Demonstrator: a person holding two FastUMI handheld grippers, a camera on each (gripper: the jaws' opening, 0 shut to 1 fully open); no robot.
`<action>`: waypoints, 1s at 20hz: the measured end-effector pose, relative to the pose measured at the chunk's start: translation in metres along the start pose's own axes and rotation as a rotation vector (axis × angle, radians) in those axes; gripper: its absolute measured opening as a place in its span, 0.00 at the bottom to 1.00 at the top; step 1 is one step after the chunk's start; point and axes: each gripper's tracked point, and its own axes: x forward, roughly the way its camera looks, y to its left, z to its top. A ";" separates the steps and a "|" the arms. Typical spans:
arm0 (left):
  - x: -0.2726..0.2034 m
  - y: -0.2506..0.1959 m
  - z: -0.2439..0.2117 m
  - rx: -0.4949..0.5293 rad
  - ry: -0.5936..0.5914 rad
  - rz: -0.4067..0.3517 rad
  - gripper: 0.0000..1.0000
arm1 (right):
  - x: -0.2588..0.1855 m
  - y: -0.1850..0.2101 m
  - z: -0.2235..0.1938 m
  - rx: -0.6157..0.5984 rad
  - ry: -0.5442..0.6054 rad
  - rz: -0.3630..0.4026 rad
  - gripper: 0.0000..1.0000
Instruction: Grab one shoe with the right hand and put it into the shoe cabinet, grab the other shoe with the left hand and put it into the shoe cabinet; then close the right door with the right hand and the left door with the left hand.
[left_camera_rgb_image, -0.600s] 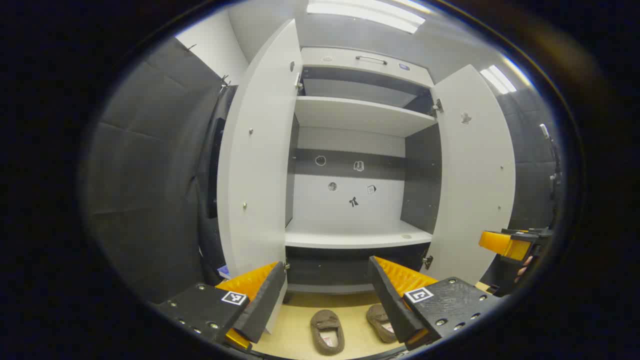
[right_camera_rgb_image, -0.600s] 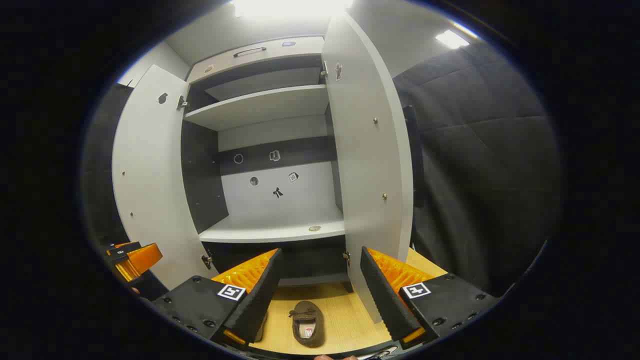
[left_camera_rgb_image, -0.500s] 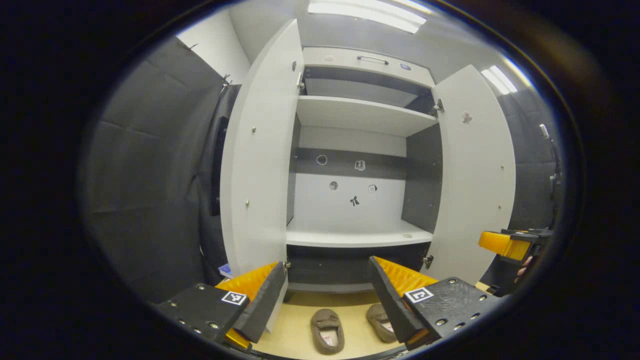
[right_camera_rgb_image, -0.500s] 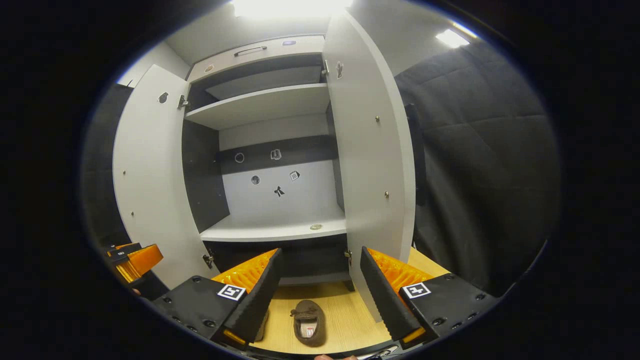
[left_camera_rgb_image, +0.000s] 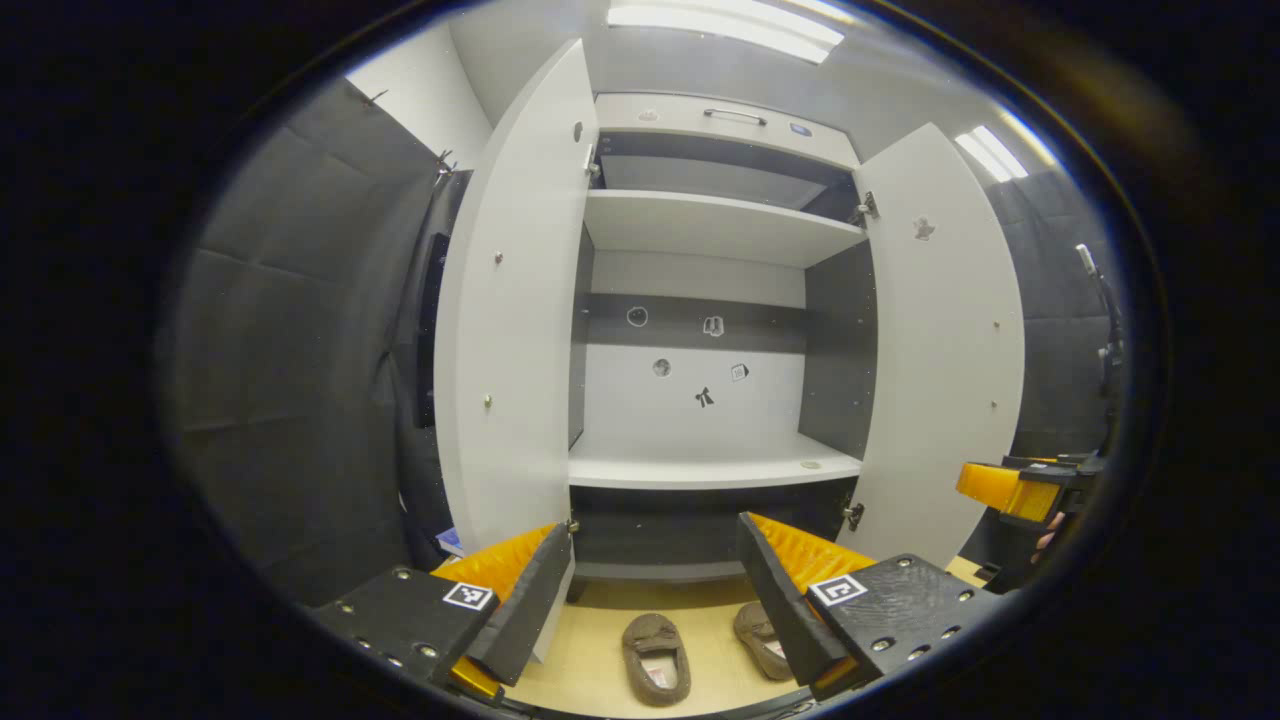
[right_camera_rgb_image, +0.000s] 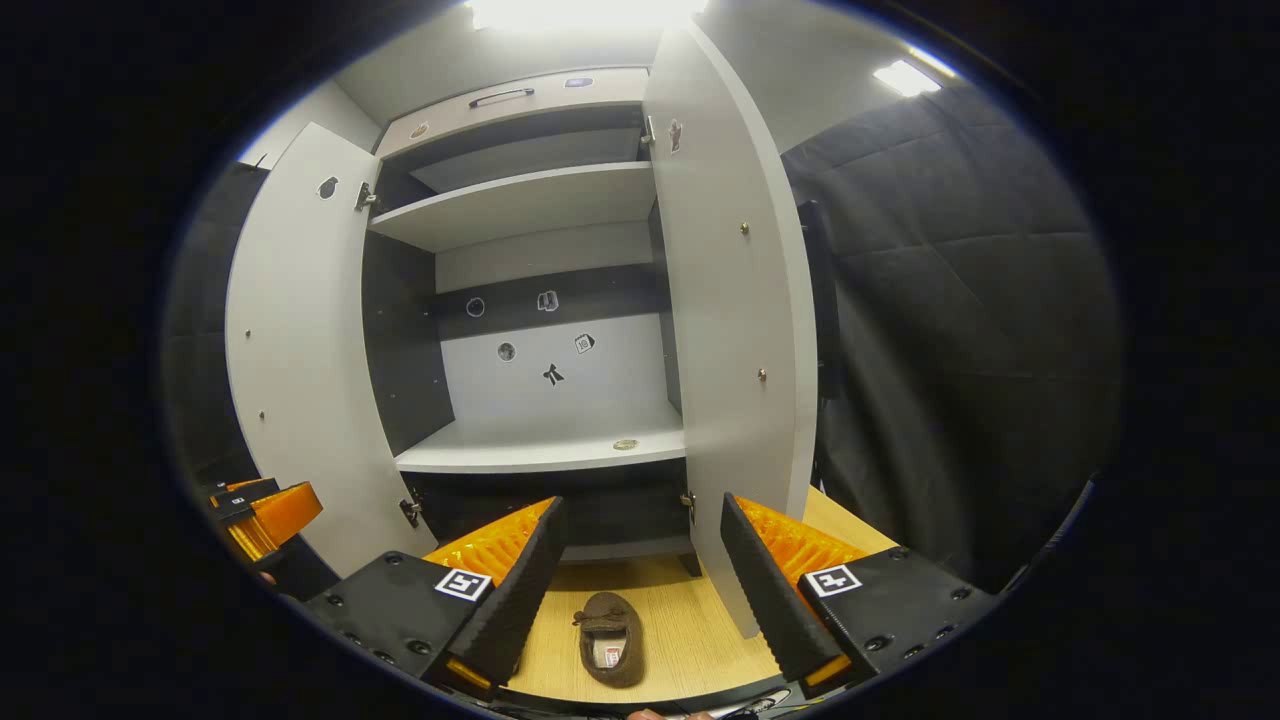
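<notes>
Two brown fuzzy moccasin-style shoes (left_camera_rgb_image: 656, 656) (left_camera_rgb_image: 762, 642) are seen side by side on the pale wooden floor (right_camera_rgb_image: 690, 630) before the open white shoe cabinet (left_camera_rgb_image: 715, 470). The left gripper (left_camera_rgb_image: 650, 600) and right gripper (right_camera_rgb_image: 635, 590) are held spread above them, nothing pinched.

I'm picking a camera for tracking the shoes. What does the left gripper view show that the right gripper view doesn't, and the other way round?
Left gripper view: two shoes side by side on the wooden floor before the cabinet, and the right claw at its right edge.
Right gripper view: one shoe between the open fingers, and the left claw at its left edge.
Both: the shoe cabinet with its doors wide open and nothing yet put inside.
</notes>
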 end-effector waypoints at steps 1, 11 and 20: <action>-0.001 -0.001 0.001 0.000 -0.001 -0.002 0.98 | 0.001 0.000 0.000 0.003 0.002 0.001 0.92; -0.004 0.000 -0.003 0.000 0.002 0.000 0.98 | 0.009 0.003 -0.001 0.015 0.029 0.026 0.92; 0.001 0.006 -0.010 0.010 0.023 0.011 0.98 | 0.039 0.013 -0.004 0.042 0.091 0.057 0.98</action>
